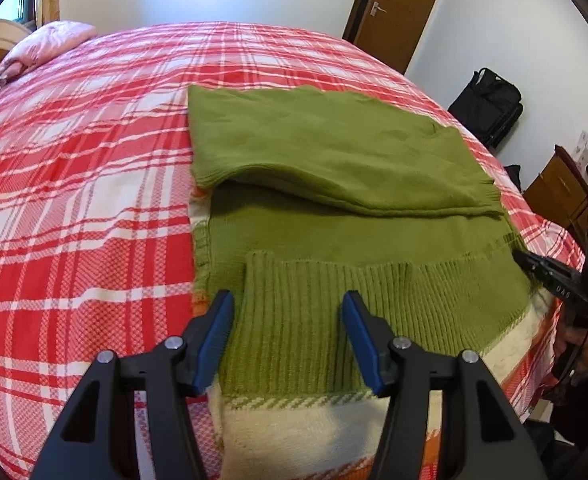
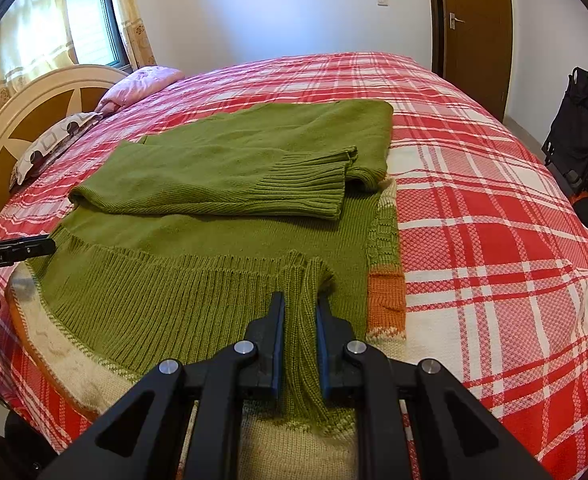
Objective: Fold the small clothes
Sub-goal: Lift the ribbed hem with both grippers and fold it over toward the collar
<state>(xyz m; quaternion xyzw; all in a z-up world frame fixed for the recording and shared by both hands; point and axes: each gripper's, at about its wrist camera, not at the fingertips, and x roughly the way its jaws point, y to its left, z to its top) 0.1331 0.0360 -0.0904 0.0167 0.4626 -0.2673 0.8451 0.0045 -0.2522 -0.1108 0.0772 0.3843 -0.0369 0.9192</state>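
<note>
Garment: olive-green knitted sweater (image 2: 222, 184) lies flat on the red-and-white plaid bedspread (image 2: 493, 216).
Done: both sleeves folded across the body.
Left: folding the ribbed hem (image 1: 294, 312) up, judging by the grips.
Axis: runs from hem, nearest the cameras, away across the bed.
Right gripper (image 2: 299, 336): pinching bunched hem ribbing.
Left gripper (image 1: 288, 338): fingers spread, straddling the hem, not pressing.

The sweater (image 1: 333, 208) lies on the bed (image 1: 74, 200), its sleeves (image 2: 222, 184) folded across the body and its ribbed hem (image 1: 301, 320) at the near edge. A second knit garment (image 2: 385, 300) lies under it, sticking out along the near edge and one side. Pillows (image 2: 142, 84) rest at the headboard (image 2: 34, 120). Beyond the bed's far end stands a door (image 2: 477, 32); a bag (image 1: 489, 108) leans against the wall beside it
</note>
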